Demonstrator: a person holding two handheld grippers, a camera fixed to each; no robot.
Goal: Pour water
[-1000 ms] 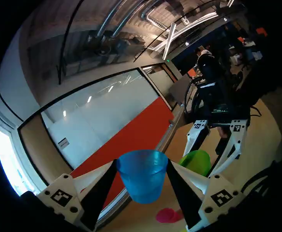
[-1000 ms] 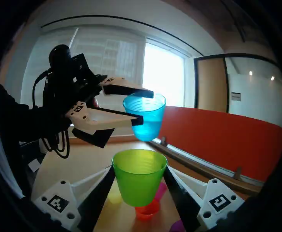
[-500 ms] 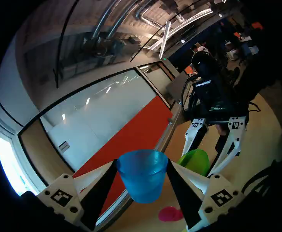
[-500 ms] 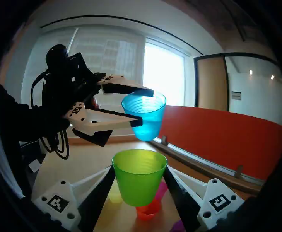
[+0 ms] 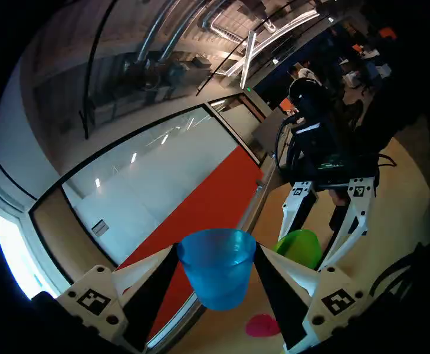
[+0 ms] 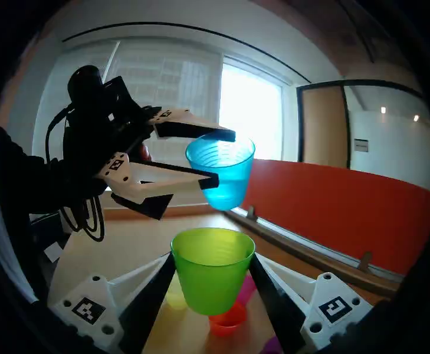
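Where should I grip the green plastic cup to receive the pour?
Grip the green translucent plastic cup across its mid wall, fingers level from opposite sides. It stands upright and narrows downward, so that pinch leaves the mouth open.

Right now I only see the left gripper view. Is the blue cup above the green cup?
Observer: In the right gripper view the blue cup sits higher than the green cup and farther off, tilted a little.
Operator: Any water in it?
Observer: Its lower half looks darker, likely water; no stream is falling.
Operator: What lies under the green cup?
Observer: A small orange cup on the table, just below it.
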